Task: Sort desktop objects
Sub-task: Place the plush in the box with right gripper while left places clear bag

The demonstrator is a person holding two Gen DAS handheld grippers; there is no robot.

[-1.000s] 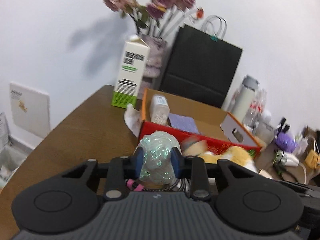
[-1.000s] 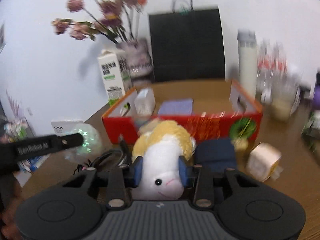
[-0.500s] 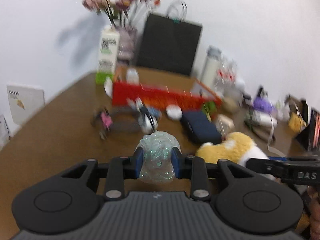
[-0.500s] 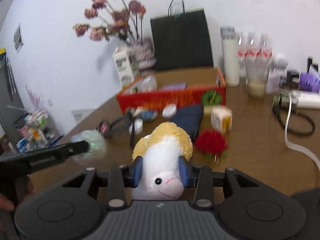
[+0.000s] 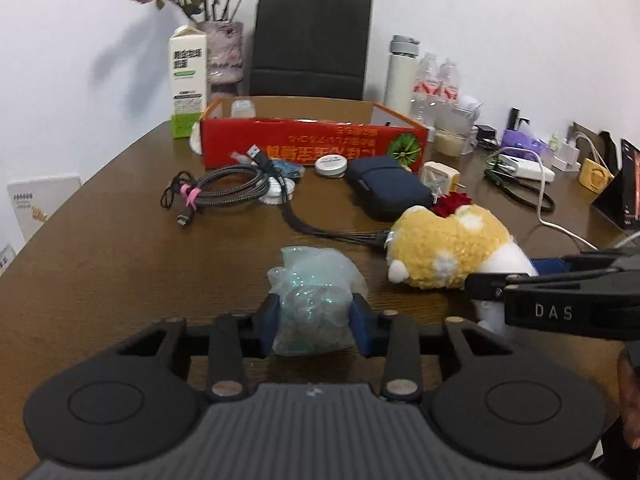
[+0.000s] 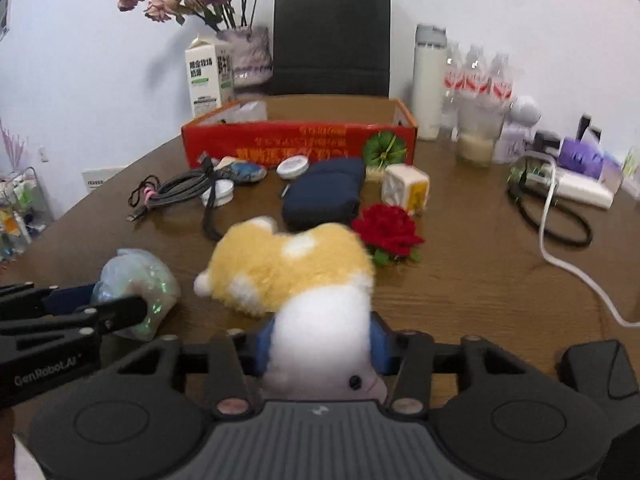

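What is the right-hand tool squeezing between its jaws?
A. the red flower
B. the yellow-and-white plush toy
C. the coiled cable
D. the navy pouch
B: the right gripper has its jaws closed on the white end of the yellow-and-white plush toy.

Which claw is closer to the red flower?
The right claw, gripping the plush toy lying beside the red flower. The left claw, holding the glittery bag, sits farther away.

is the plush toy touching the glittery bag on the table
Apart. The right wrist view shows bare brown table between the plush toy and the glittery bag; the left wrist view shows the same gap.
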